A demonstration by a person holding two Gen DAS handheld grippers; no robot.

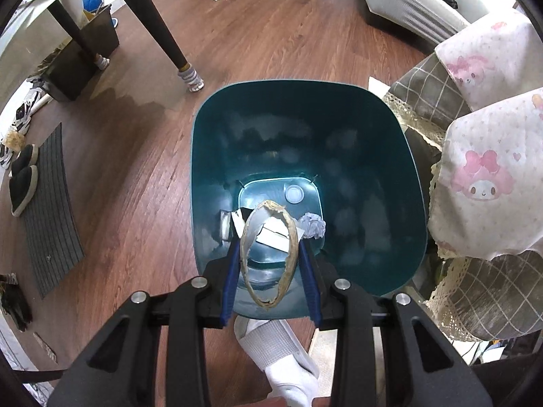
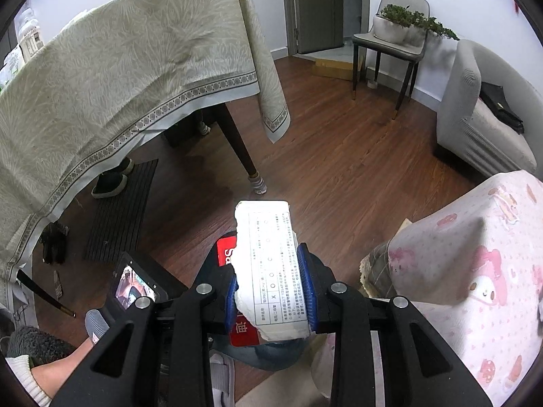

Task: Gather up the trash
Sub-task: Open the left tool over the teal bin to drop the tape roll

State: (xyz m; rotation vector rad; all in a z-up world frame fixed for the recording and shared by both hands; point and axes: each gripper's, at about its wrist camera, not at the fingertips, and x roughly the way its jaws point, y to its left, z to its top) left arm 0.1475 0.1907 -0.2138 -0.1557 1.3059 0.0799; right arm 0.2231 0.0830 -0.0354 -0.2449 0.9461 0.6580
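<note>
The flattened cardboard ring (image 1: 269, 254) is hanging between your left gripper (image 1: 270, 254)'s blue fingers (image 1: 230, 281), pinched at its sides, directly over the open teal bin (image 1: 400, 183). You are holding it well inside the rim, so part the fingers fully and let it fall onto the crumpled paper (image 1: 314, 225) and scraps already at the bottom. Your right gripper (image 2: 271, 288) is gripping a torn printed box piece (image 2: 271, 264) over the wood floor (image 2: 339, 169); carry that over the bin before you release it.
</note>
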